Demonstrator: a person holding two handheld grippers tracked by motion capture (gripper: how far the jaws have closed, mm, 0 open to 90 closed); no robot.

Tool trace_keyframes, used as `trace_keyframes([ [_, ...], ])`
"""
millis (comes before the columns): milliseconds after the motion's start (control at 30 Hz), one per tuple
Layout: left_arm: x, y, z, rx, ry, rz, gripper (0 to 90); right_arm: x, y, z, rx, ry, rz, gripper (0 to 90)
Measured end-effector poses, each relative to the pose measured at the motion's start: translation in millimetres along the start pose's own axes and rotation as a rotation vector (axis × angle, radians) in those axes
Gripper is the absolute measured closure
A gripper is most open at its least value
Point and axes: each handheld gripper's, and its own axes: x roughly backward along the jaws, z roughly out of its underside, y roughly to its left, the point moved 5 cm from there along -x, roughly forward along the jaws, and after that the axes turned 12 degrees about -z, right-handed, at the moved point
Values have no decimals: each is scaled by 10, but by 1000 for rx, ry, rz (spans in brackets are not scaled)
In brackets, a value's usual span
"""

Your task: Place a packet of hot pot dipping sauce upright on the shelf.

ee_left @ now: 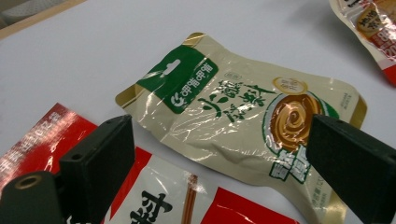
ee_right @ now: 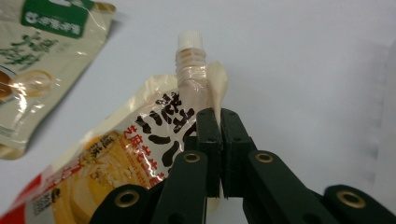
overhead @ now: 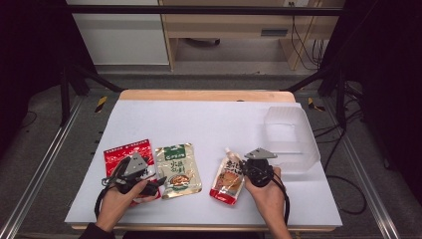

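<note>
Your right gripper (ee_right: pixel 220 116) is clamped on the spout pouch's (ee_right: pixel 140 149) right edge, its spout pointing far; left gripper (ee_left: pixel 219 158) gapes over the green pouch (ee_left: pixel 233 116).

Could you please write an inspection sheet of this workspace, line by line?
Surface: white table top, wooden far edge.
Job's things: red packet, beige-green packet, spouted pouch, all lying flat; clear plastic bin at right.
Clutter: nothing seen.
Grippers: left gripper jaws wide apart over the packets; right gripper jaws closed on the pouch's edge beside its spout.
Cables: black cable trailing along the right forearm.
Surroundings: dark frame, wooden furniture beyond.
</note>
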Motion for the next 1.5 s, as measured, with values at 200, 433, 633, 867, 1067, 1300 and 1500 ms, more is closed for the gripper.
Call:
trace_keyframes([
  [200,41,-63,-85,-20,-11,39,86,81,114,-279,70,-26,-57,893],
  [433,64,-93,-145,-19,-19,68,85,131,172,-465,127,-23,-78,895],
  [633,59,-109,-202,-25,-16,101,86,181,230,-635,169,-39,-112,895],
  [867,48,-115,-317,-42,-18,113,91,178,343,-749,235,-37,-154,896],
  [1067,20,-110,-459,-65,-27,134,108,188,501,-827,314,-40,-199,897],
  [1300,15,-118,-568,-72,-43,150,137,187,558,-832,347,-44,-244,897],
  [1500,5,-157,-626,-70,-53,175,165,213,615,-845,368,-56,-285,897],
])
